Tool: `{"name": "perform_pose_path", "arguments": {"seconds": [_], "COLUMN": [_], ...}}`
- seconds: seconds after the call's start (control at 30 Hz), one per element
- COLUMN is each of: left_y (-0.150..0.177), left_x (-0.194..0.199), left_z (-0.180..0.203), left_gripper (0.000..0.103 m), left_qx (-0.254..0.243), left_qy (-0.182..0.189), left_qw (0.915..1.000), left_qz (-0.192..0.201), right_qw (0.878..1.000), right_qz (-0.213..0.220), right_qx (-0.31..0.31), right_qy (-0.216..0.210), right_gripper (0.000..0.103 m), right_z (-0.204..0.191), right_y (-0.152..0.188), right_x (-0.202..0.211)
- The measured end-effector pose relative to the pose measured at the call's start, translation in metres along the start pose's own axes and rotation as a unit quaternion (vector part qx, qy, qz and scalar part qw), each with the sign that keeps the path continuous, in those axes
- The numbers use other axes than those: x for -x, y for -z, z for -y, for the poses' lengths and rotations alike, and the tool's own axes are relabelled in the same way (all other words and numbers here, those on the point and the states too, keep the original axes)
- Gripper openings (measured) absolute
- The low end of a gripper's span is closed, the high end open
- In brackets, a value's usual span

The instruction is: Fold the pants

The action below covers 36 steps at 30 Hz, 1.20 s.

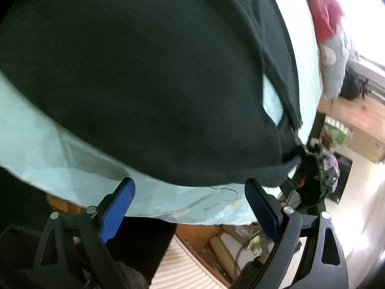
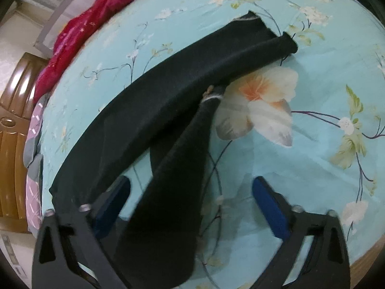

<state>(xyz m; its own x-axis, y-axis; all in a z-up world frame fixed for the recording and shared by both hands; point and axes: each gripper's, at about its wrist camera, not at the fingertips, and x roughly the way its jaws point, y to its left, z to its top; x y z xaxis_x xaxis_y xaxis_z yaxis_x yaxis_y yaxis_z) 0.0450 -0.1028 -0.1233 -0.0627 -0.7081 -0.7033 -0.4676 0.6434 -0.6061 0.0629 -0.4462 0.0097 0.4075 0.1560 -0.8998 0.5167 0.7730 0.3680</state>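
Left gripper (image 1: 190,200) has its blue pads spread wide, nothing between them, hovering over the near edge of the bedsheet (image 1: 72,168). Black pants (image 1: 144,72) lie flat on the sheet and fill most of the left wrist view; their lower hem curves just above the fingertips, not touching them. At the right corner of the cloth the right gripper (image 1: 310,178) shows in the left wrist view, dark and blurred; whether it pinches the fabric there cannot be told.

In the right wrist view the right gripper (image 2: 192,192) also stands spread. One pant leg (image 2: 173,180) runs down between the two blue pads, nearer the left one, but no pad visibly presses it. The other leg sweeps in an arc across the floral sheet to a cuff (image 2: 286,44) near the top. A big pale printed flower (image 2: 259,106) sits just right of the nearer cuff.

Open sheet lies to the right of the pants. A red blanket (image 2: 79,36) bunches along the far left edge of the bed, next to a wooden headboard (image 2: 16,120). Below the sheet edge in the left view, floor clutter is blurred and unreadable.
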Motion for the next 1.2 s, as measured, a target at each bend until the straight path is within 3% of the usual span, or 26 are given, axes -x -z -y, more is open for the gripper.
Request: {"name": "perform_pose_path", "arguments": {"seconds": [0.07, 0.13, 0.17, 0.23, 0.27, 0.33, 0.47, 0.5, 0.57, 0.67, 0.77, 0.83, 0.87, 0.9, 0.93, 1.0, 1.07, 1.17, 1.2], "left_y": [-0.002, -0.005, -0.007, -0.010, -0.012, -0.009, 0.014, 0.018, 0.019, 0.017, 0.018, 0.018, 0.016, 0.014, 0.010, 0.007, -0.007, -0.027, -0.035], "left_x": [-0.018, -0.031, -0.036, -0.041, -0.041, -0.032, -0.005, -0.007, -0.027, -0.058, -0.059, -0.042, -0.035, -0.022, -0.005, 0.027, 0.051, 0.063, 0.060], "left_z": [0.016, 0.023, 0.025, 0.029, 0.034, 0.048, 0.078, 0.081, 0.067, 0.035, 0.025, 0.032, 0.038, 0.040, 0.038, 0.020, -0.007, -0.040, -0.047], "left_gripper": [0.089, 0.078, 0.068, 0.035, 0.011, 0.011, 0.006, 0.006, 0.003, 0.004, 0.005, 0.016, 0.032, 0.056, 0.068, 0.073, 0.073, 0.073, 0.063], "left_qx": [-0.020, -0.025, -0.021, -0.022, -0.030, -0.047, -0.146, -0.165, -0.152, -0.100, -0.121, -0.148, -0.162, -0.172, -0.177, -0.165, -0.118, -0.045, -0.026], "left_qy": [-0.004, -0.010, -0.013, -0.008, 0.002, 0.011, 0.024, 0.017, -0.022, -0.054, -0.078, -0.065, -0.058, -0.055, -0.051, -0.045, -0.026, -0.011, -0.010], "left_qw": [0.9997, 0.9995, 0.9995, 0.9994, 0.9991, 0.9987, 0.9890, 0.9861, 0.9880, 0.9908, 0.9866, 0.9852, 0.9841, 0.9833, 0.9829, 0.9838, 0.9895, 0.9946, 0.9950], "left_qz": [-0.013, -0.017, -0.020, -0.025, -0.030, -0.014, 0.011, 0.011, -0.009, -0.074, -0.078, -0.058, -0.044, -0.024, 0.008, 0.055, 0.080, 0.093, 0.096], "right_qw": [1.000, 1.000, 1.000, 0.998, 0.998, 0.996, 0.987, 0.984, 0.985, 0.993, 0.993, 0.988, 0.984, 0.981, 0.978, 0.971, 0.965, 0.966, 0.966], "right_qz": [-0.001, 0.000, 0.002, 0.011, 0.015, 0.028, 0.095, 0.116, 0.128, 0.095, 0.070, 0.089, 0.106, 0.115, 0.122, 0.138, 0.156, 0.144, 0.142], "right_qx": [0.004, 0.014, 0.022, 0.047, 0.056, 0.076, 0.078, 0.069, 0.039, -0.017, -0.062, -0.094, -0.111, -0.123, -0.136, -0.164, -0.178, -0.189, -0.190], "right_qy": [-0.012, -0.020, -0.021, -0.030, -0.036, -0.048, -0.103, -0.114, -0.112, -0.074, -0.068, -0.079, -0.088, -0.094, -0.099, -0.102, -0.111, -0.105, -0.106], "right_gripper": [0.068, 0.053, 0.048, 0.021, 0.017, 0.013, 0.012, 0.011, 0.011, 0.012, 0.013, 0.014, 0.016, 0.026, 0.052, 0.083, 0.083, 0.083, 0.083], "right_z": [0.008, 0.014, 0.015, 0.015, 0.016, 0.015, 0.022, 0.033, 0.061, 0.108, 0.140, 0.157, 0.167, 0.172, 0.177, 0.185, 0.187, 0.183, 0.180], "right_y": [0.003, 0.008, 0.011, 0.017, 0.018, 0.023, 0.038, 0.049, 0.066, 0.099, 0.125, 0.128, 0.126, 0.122, 0.117, 0.109, 0.101, 0.088, 0.085], "right_x": [0.001, 0.004, 0.006, 0.013, 0.015, 0.027, 0.079, 0.093, 0.099, 0.080, 0.074, 0.087, 0.096, 0.100, 0.103, 0.105, 0.103, 0.085, 0.079]}}
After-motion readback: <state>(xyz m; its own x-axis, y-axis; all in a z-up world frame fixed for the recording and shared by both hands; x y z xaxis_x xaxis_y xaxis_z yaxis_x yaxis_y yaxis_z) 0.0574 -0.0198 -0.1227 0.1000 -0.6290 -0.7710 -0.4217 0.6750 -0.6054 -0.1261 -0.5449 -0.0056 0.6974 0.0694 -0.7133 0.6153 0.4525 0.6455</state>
